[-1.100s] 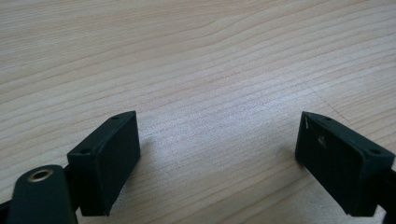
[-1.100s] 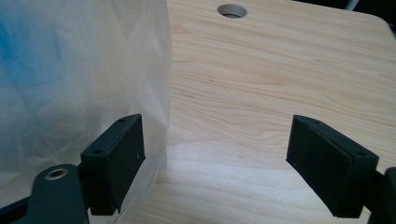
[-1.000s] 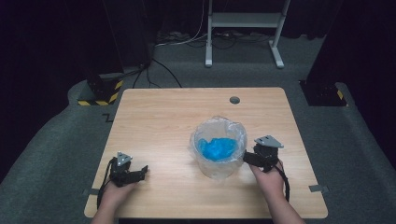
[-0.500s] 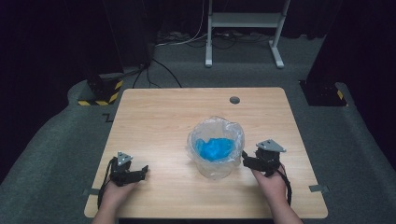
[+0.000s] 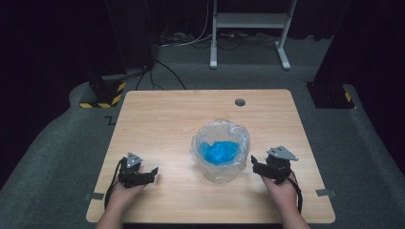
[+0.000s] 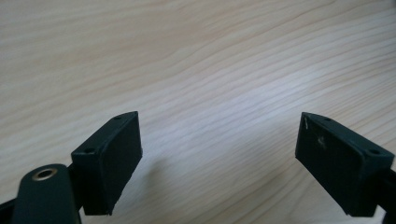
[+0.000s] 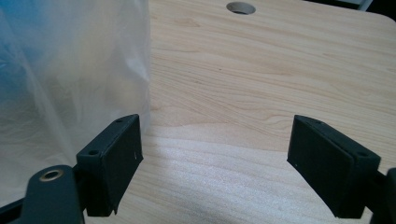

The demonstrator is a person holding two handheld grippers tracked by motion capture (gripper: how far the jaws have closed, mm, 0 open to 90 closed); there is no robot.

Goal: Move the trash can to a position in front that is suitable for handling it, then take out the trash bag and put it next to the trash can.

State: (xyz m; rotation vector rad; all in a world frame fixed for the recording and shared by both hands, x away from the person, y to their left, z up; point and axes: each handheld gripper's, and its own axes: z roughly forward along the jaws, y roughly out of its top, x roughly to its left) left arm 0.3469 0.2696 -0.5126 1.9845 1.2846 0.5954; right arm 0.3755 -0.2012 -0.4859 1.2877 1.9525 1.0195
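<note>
A clear plastic bag (image 5: 221,151) stands open on the wooden table (image 5: 162,119), with something bright blue (image 5: 219,151) inside. My right gripper (image 5: 255,166) sits just right of the bag, open, jaws wide apart with bare wood between them. In the right gripper view the bag (image 7: 70,84) hangs beside the left jaw, touching or nearly touching it. My left gripper (image 5: 152,172) rests near the front left of the table, well apart from the bag, open over bare wood (image 6: 210,93).
A round cable hole (image 5: 240,102) lies in the table's far side, seen too in the right gripper view as a hole (image 7: 241,8). Beyond the table stand a white stand's legs (image 5: 248,33), cables and a yellow-black striped base (image 5: 102,98) on grey carpet.
The bag has shifted slightly left and nearer the front. My right gripper has drawn a little back toward the front edge. The left gripper has stayed put.
</note>
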